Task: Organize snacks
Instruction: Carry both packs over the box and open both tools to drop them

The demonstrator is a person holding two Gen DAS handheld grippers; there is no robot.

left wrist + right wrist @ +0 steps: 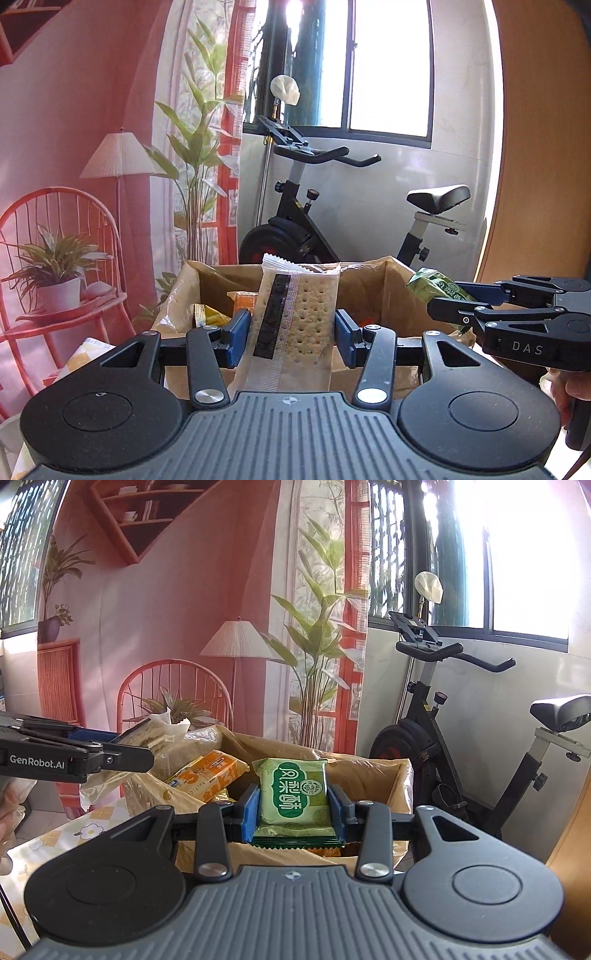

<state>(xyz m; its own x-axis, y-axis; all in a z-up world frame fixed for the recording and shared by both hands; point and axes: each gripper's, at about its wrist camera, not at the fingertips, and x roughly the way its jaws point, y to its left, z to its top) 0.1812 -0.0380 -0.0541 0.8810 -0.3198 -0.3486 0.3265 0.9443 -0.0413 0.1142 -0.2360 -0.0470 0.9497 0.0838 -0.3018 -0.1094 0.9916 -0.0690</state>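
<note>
Both grippers hold snacks above the box.
The left gripper (291,332) clamps a cracker pack (295,317); the right gripper (293,812) clamps a green packet (293,794) over the box (369,775). Best to lift clear of its rim, keeping the grippers apart.

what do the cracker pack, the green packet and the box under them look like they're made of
Cracker pack: clear, glossy plastic film; the crackers show through it.
Green packet: opaque printed film, probably plastic, with a crimped end.
Box: brown cardboard, matte, apparently lined with a thin crinkled bag.
</note>
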